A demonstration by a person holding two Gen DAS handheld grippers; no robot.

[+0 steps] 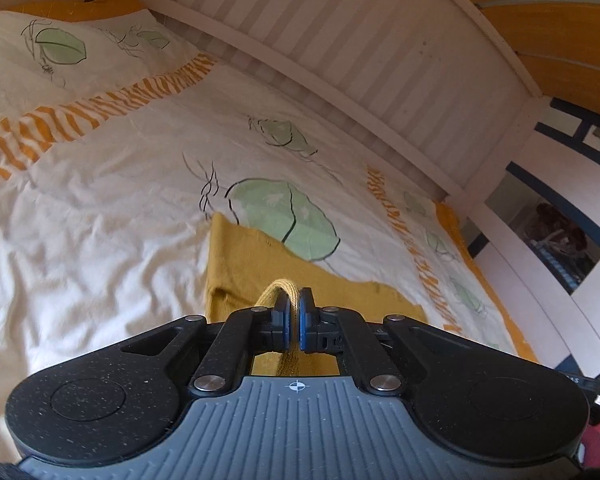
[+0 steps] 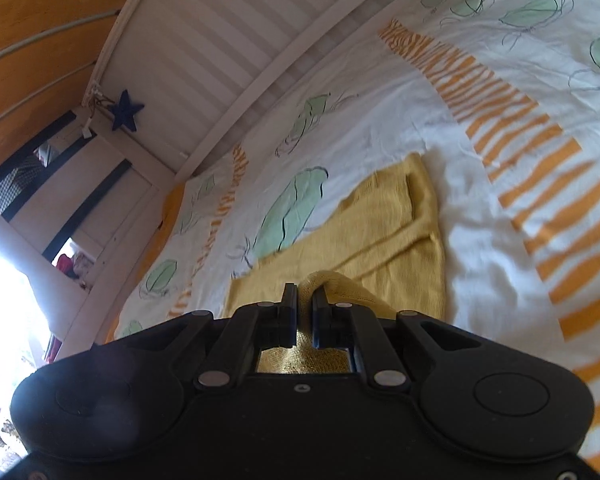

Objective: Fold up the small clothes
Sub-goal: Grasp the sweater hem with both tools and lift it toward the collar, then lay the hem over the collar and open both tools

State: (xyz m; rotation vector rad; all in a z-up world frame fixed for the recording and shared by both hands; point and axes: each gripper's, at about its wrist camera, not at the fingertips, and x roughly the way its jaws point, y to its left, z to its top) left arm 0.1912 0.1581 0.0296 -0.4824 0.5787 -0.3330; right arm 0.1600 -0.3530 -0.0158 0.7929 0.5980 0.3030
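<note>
A small mustard-yellow knitted garment (image 1: 244, 264) lies on a white bed cover printed with green leaves and orange stripes (image 1: 100, 208). My left gripper (image 1: 294, 300) is shut on a ribbed edge of the garment, lifted a little off the cover. In the right wrist view the garment (image 2: 384, 232) lies partly folded on the bed cover (image 2: 480, 240), one layer over another. My right gripper (image 2: 304, 296) is shut on another raised edge of it. The fabric under both grippers is hidden by their bodies.
A white slatted bed rail (image 1: 340, 80) runs along the far side of the bed, also in the right wrist view (image 2: 228, 80). Behind it is orange wood panelling (image 1: 560, 40). A blue star (image 2: 126, 110) hangs on a white post. White shelving with dark trim (image 1: 560, 220) stands past the bed's end.
</note>
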